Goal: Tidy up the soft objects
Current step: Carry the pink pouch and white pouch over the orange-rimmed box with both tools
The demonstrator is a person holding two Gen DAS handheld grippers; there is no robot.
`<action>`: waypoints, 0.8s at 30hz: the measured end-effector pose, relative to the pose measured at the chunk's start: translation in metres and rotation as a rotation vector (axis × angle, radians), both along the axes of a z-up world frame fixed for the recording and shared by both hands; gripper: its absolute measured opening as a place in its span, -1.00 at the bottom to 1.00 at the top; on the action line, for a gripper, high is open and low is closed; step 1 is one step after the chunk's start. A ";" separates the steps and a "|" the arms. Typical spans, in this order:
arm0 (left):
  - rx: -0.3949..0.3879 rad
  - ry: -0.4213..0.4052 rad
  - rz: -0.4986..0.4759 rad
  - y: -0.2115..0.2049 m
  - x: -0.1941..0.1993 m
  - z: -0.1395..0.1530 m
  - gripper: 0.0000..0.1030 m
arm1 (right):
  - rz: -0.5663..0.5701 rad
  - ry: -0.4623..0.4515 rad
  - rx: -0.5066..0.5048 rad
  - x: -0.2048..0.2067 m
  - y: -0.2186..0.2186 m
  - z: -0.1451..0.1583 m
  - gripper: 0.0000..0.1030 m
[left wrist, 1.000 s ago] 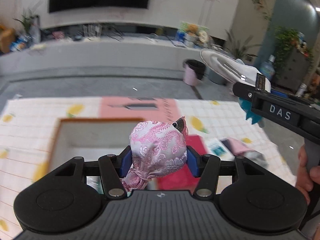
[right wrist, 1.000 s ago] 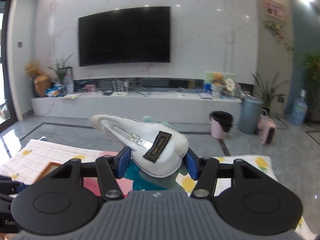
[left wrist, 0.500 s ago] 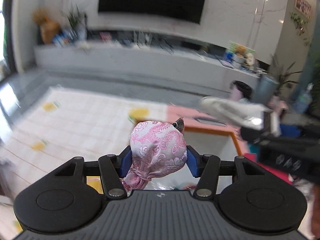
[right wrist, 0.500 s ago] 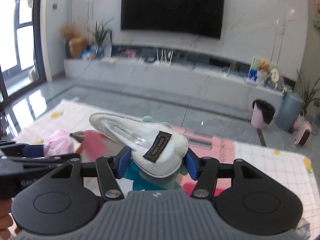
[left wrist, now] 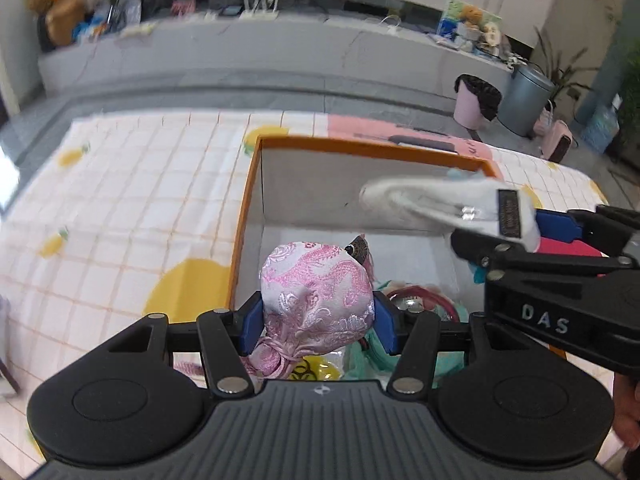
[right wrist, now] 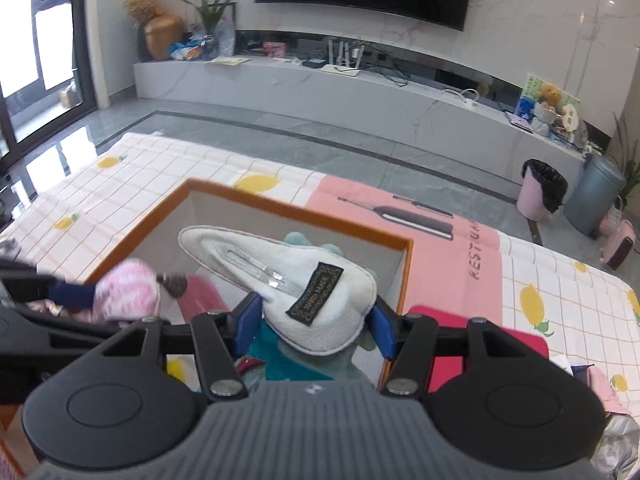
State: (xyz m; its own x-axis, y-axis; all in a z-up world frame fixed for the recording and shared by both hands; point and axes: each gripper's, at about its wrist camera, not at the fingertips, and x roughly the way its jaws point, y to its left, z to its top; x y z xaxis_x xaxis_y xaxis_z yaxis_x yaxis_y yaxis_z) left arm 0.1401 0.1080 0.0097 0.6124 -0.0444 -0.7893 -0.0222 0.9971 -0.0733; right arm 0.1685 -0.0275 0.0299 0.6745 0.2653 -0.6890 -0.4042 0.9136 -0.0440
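Note:
My left gripper [left wrist: 318, 320] is shut on a pink brocade pouch [left wrist: 316, 300] with a small brown bead on top, held over the near part of an orange-rimmed white box [left wrist: 372, 148]. My right gripper [right wrist: 314, 320] is shut on a white plush hair clip [right wrist: 296, 280] bearing a black "HAND MADE" label, with a teal plush piece under it, above the same box [right wrist: 300, 212]. In the left wrist view the clip [left wrist: 432, 200] and right gripper come in from the right over the box. The pouch [right wrist: 128, 292] shows at the left in the right wrist view.
The box sits on a lemon-print checked cloth [left wrist: 128, 184] with a pink panel [right wrist: 440, 248]. Teal, red and yellow soft items [left wrist: 416, 312] lie in the box. A red flat piece [right wrist: 500, 348] lies right of it. Bins [right wrist: 540, 192] stand on the grey floor.
Both grippers have come down and swung over the orange-rimmed box, still holding the pouch and the clip. The box interior has come into view beneath them.

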 end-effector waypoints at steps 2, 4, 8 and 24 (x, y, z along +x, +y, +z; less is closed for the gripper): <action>0.035 0.006 -0.020 -0.005 -0.008 0.002 0.23 | 0.017 0.004 0.001 -0.008 -0.004 0.000 0.11; 0.040 0.022 -0.024 -0.006 -0.010 -0.001 0.23 | 0.014 -0.022 0.009 -0.016 -0.008 0.003 0.11; 0.038 0.052 -0.007 -0.007 -0.003 -0.013 0.23 | 0.031 -0.049 0.023 -0.024 -0.012 0.008 0.11; -0.600 0.087 0.197 0.033 0.009 -0.026 0.23 | -0.041 -0.119 0.084 -0.036 -0.040 0.025 0.12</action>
